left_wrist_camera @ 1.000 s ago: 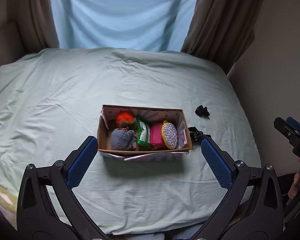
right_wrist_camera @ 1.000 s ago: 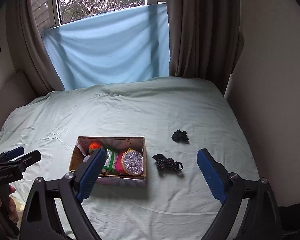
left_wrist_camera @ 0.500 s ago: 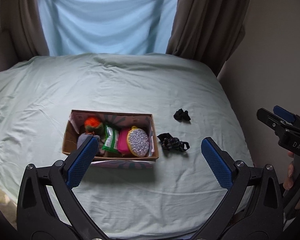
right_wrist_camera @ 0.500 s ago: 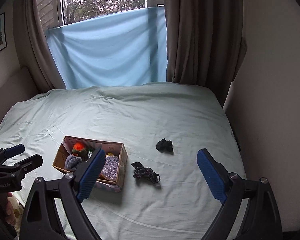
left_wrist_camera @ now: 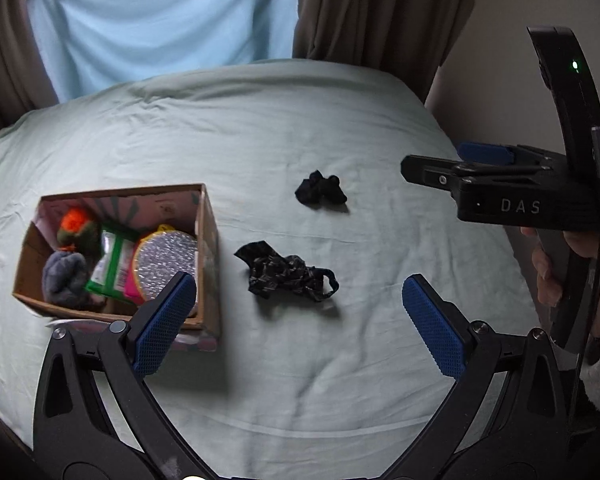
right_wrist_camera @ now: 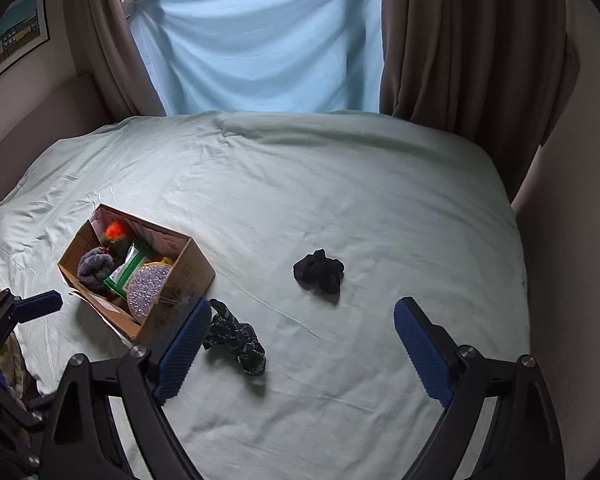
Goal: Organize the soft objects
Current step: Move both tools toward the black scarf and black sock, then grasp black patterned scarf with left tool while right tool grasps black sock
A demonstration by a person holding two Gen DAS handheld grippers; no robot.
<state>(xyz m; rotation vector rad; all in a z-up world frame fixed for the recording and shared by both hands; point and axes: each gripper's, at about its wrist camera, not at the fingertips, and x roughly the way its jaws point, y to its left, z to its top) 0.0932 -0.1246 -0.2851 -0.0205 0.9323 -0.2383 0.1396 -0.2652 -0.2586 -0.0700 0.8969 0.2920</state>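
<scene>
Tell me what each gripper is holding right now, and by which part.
Nothing is held. The left gripper and right gripper are both open and empty above the pale green bedsheet.

The bed (right_wrist_camera: 340, 184) fills the right wrist view, under a pale green sheet (left_wrist_camera: 300, 128), creased and rumpled. At nine o'clock from the middle of the sheet sits an open cardboard box (right_wrist_camera: 180, 276), flat on it and turned at an angle. At about five o'clock from the box, just beside its near corner, lies a patterned dark cloth (right_wrist_camera: 236, 338), crumpled and stretched out. At two o'clock from that cloth, apart from it, a small black bundle (right_wrist_camera: 320, 271) rests by itself. Both pieces lie right on the sheet.
</scene>
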